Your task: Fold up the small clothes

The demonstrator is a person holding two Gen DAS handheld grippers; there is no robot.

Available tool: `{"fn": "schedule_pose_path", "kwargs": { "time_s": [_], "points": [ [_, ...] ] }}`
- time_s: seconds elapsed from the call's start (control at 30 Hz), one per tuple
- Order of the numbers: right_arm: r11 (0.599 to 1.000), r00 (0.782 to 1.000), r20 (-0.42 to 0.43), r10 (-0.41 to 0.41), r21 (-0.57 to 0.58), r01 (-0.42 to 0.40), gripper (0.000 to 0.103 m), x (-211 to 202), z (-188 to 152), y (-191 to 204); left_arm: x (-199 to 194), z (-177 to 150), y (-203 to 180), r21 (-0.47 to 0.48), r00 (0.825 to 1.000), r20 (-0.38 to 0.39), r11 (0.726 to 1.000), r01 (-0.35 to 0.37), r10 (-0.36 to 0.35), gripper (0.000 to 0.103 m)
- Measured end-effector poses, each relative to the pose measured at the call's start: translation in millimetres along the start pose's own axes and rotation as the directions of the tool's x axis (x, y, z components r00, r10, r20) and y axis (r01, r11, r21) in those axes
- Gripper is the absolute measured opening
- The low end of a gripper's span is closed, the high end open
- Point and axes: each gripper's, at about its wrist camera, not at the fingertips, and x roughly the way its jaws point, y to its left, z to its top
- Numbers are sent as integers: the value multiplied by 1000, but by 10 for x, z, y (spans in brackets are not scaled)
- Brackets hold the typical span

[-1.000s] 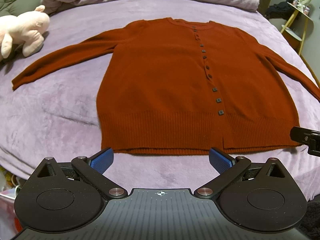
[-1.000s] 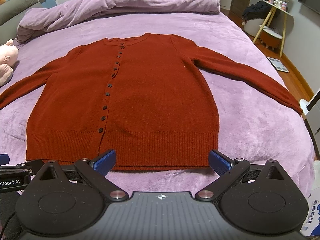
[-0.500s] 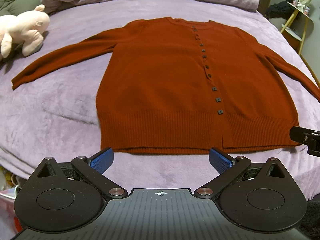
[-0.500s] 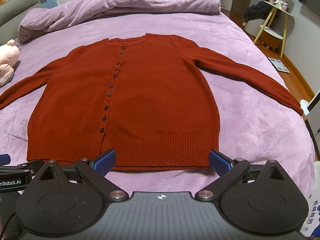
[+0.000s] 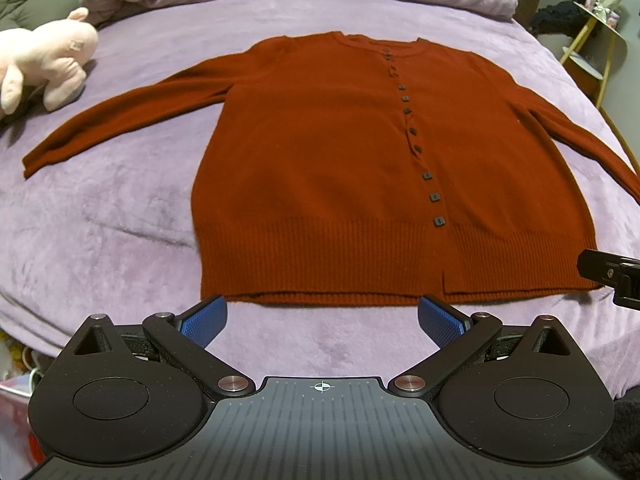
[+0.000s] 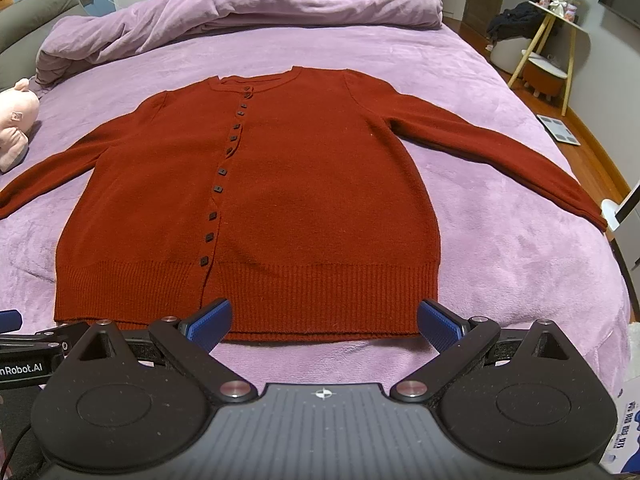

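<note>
Left gripper (image 5: 322, 317), right gripper (image 6: 325, 322): fingers spread wide, nothing held. Rust cardigan (image 5: 360, 168) flat, buttoned, on purple bedspread (image 5: 100, 216), sleeves out. Folding unstarted, you judge; next, take a sleeve, fold inward.

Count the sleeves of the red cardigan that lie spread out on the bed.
2. One sleeve stretches out toward the pink plush toy. The other sleeve stretches toward the opposite bed edge. Neither is folded in or hidden.

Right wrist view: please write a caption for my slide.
Open right gripper near the hem of a rust-red buttoned knit cardigan spread flat on a purple bed.
</note>
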Motion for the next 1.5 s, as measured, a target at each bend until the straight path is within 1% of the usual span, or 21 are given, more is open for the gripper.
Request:
{"fn": "schedule_pose_path", "kwargs": {
  "time_s": [0.83,1.07,1.5],
  "points": [
    [1000,1000,-14,5,12,-5,99,37,7,-54,34,27,-1,0,1000,-18,1000,-1,1,103],
    [999,1000,-10,29,21,-29,99,43,7,-77,55,30,-15,-2,1000,-22,1000,3,-3,103],
    [999,999,-24,40,25,-39,99,112,10,-94,107,32,-16,-3,999,-35,1000,4,-4,103]
  ]
}}
